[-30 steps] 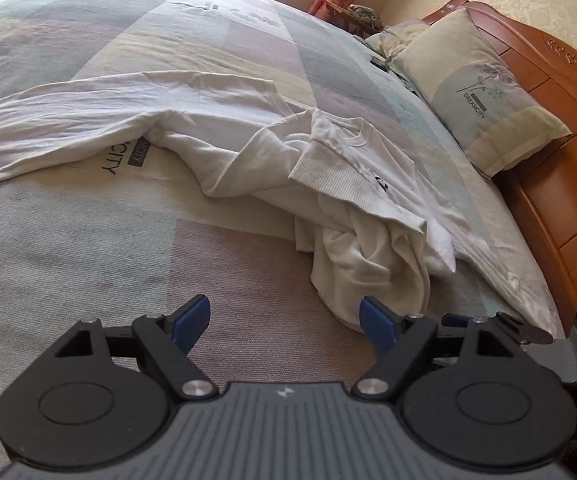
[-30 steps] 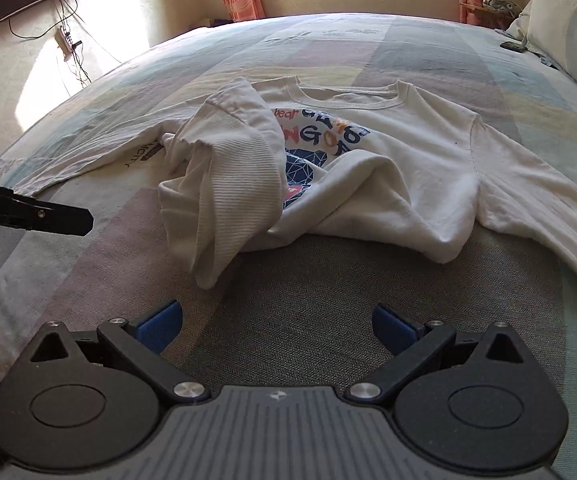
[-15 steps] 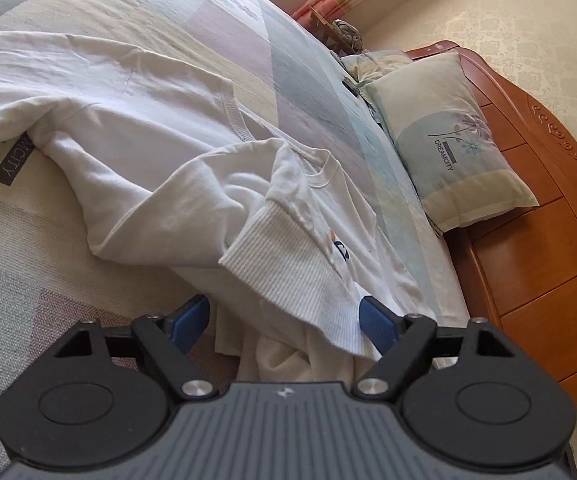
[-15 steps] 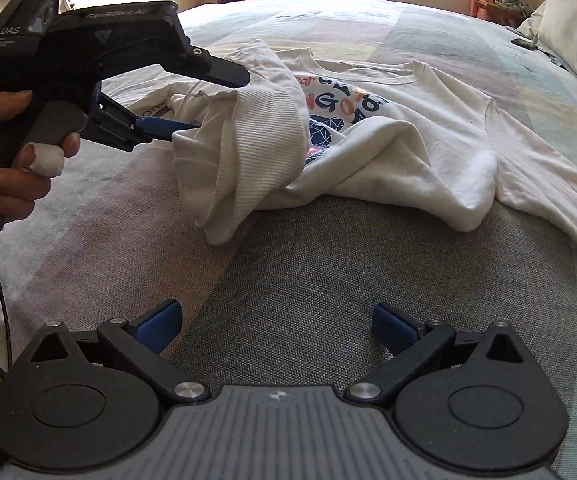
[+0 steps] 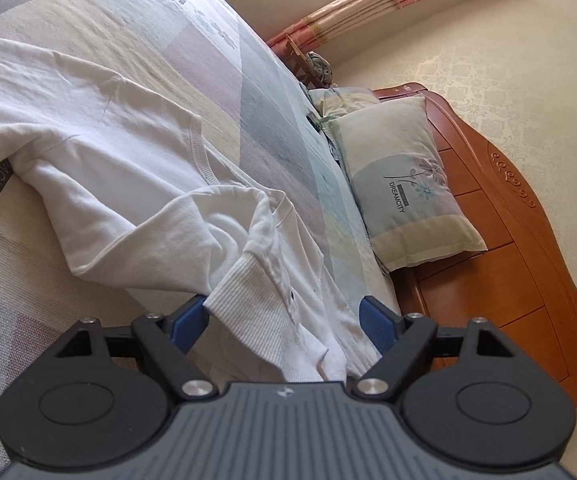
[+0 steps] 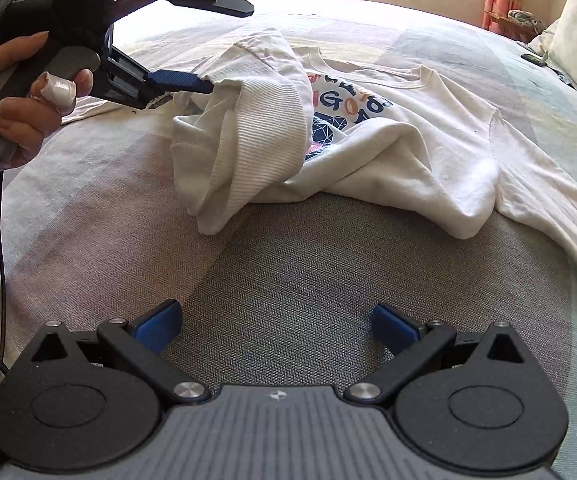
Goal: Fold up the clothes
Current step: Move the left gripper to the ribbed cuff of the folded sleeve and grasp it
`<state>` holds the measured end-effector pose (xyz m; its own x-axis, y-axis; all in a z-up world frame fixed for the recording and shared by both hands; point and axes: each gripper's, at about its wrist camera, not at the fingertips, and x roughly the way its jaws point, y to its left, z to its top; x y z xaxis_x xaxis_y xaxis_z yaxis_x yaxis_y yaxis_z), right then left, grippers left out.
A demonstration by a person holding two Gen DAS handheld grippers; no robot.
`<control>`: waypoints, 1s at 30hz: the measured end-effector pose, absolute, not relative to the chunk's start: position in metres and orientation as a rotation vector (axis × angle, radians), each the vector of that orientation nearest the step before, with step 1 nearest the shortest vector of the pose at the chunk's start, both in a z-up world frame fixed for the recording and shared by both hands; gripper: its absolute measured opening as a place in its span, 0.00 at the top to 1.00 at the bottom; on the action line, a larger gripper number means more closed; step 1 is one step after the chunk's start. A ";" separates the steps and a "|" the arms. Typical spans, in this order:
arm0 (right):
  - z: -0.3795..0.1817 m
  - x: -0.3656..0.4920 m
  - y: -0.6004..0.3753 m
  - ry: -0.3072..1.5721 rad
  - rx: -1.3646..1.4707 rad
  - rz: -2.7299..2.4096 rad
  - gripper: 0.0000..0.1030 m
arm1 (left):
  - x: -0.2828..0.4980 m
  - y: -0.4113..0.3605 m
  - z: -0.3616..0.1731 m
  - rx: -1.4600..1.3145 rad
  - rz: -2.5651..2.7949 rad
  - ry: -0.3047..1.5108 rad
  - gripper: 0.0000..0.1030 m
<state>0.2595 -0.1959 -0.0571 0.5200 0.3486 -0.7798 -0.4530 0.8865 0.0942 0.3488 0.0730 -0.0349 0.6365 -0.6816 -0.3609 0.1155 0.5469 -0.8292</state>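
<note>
Two claws are in play over a bed [image 6: 328, 272] covered with a pale patchwork spread. A white sweatshirt [image 6: 428, 136] with a coloured print on its chest lies face up across the spread, its body rumpled, one sleeve trailing off to the right in the right wrist view. Its ribbed hem [image 6: 268, 128] is bunched into a raised heap on the left side of the garment. The left claw [image 5: 284, 316], held in a person's hand [image 6: 28, 92] with a bandaged fingertip, has its jaws standing wide; the ribbed hem sits between its blue fingers [image 5: 186, 322], brushing the left one, but the pads are not pressed together on it, so nothing is gripped. From the right wrist view that same claw reaches in from the left, one blue finger tucked against the edge of the heap. The right claw [image 6: 276, 326] hangs above bare bedspread in front of the sweatshirt, jaws spread wide and holding nothing, well apart from the cloth. At the head of the bed a pillow [image 5: 404, 188] printed with a flower leans on a wooden headboard [image 5: 528, 248], and a striped curtain [image 5: 368, 8] hangs by the wall behind.
</note>
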 end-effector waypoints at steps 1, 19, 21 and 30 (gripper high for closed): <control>-0.057 0.260 -0.196 0.904 -0.124 0.483 0.00 | 0.344 0.073 -0.033 -0.894 -0.554 0.728 0.20; -0.061 0.260 -0.190 0.882 -0.173 0.462 0.00 | 0.371 0.096 -0.008 -0.695 -0.409 0.638 0.15; -0.062 0.260 -0.190 0.879 -0.175 0.460 0.00 | 0.383 0.098 -0.015 -0.736 -0.431 0.663 0.15; -0.062 0.260 -0.190 0.874 -0.182 0.459 0.00 | 0.399 0.095 -0.067 -0.990 -0.540 0.799 0.15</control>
